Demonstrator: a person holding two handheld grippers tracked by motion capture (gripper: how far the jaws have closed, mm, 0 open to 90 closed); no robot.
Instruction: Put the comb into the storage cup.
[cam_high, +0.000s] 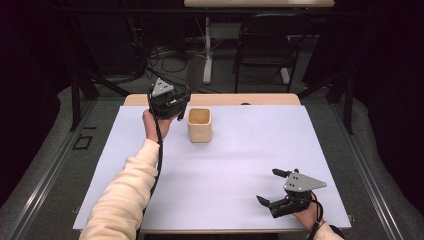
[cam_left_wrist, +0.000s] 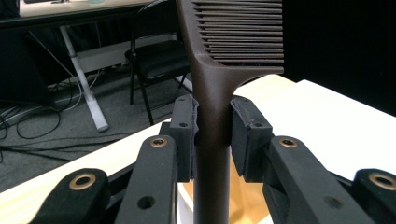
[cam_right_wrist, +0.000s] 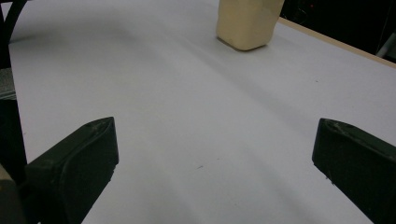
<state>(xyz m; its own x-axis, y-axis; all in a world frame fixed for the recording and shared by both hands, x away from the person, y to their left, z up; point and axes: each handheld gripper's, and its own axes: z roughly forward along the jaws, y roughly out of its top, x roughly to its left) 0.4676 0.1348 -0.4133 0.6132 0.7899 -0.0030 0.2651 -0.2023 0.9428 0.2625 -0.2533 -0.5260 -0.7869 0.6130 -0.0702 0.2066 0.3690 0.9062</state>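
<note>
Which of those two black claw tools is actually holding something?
The left gripper, up beside the beige cup. Its pads clamp the handle of a dark comb. The right gripper, near the table's front edge, stands wide open with nothing between its jaws.

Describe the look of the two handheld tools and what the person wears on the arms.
Both tools, the left tool and the right tool, are black, each with two blunt jaws on bolted linkage bars and a grey three-cornered plate on top. Brass-coloured bushings sit in the left tool's links. A black cable trails down the left arm's cream sleeve. The right wrist shows a dark cuff.
</note>
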